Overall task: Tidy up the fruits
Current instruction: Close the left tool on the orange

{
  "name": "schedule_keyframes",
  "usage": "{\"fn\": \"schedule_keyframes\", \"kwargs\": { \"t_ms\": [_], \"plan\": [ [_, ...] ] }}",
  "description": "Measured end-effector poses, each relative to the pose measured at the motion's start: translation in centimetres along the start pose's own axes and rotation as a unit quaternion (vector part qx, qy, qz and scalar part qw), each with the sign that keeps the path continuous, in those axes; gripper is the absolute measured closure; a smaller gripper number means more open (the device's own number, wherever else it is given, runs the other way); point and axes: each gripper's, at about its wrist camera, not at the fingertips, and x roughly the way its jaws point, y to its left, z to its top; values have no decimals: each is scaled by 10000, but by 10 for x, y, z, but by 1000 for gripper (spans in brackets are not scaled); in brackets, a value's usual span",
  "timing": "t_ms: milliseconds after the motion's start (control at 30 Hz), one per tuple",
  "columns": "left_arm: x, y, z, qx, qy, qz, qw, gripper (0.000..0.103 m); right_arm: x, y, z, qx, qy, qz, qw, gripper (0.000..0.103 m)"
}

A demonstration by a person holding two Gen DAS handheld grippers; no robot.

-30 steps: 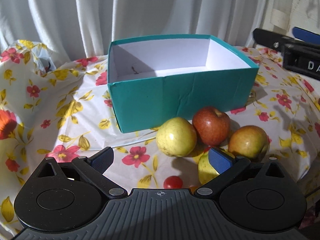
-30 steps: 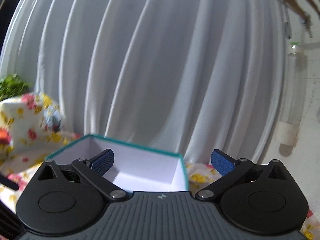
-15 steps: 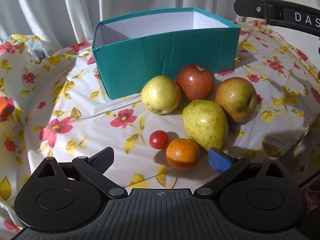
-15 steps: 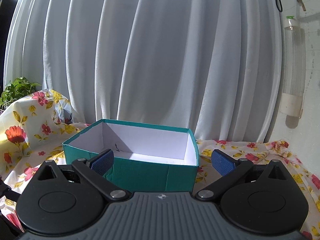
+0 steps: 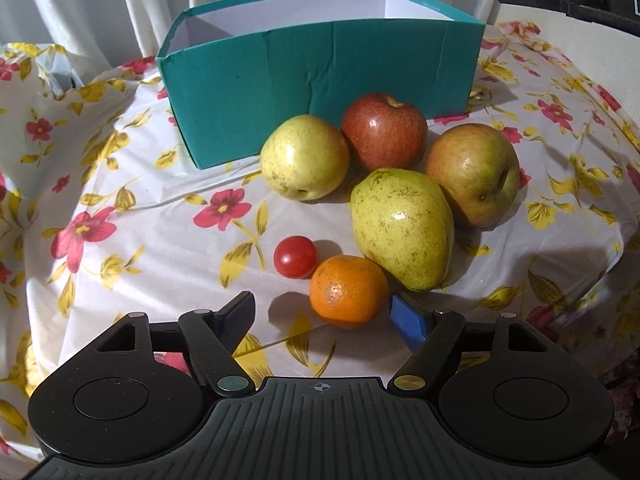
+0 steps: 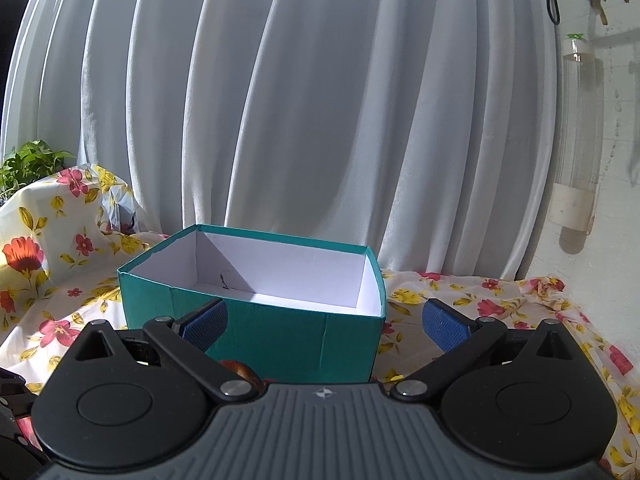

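Left gripper [image 5: 326,314] closing, jaws half-wide around the small round orange [image 5: 348,291], not gripping yet. Firm, light, rolls easily: squeeze across its middle, I'd say.

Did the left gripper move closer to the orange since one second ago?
Yes. The left gripper came down toward the orange; the teal box climbed in its view. Its jaws are closing around the orange.

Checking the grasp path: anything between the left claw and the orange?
Nothing visible. The orange sits just ahead of the left claw, whose jaws are closing with no pad on it yet. The tomato and pear flank the orange, outside the path.
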Motion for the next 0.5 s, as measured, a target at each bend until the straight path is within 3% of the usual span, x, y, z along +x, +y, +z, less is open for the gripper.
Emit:
{"fn": "schedule_keyframes", "kwargs": {
  "t_ms": [167,500],
  "plan": [
    [6,-4,3,29,91,-95,9999,41,2,1,0,-6,69,11,10000,0],
    [9,-6,6,80,77,-229,9997,57,6,3,-5,-37,217,-17,9998,0]
  ]
}}
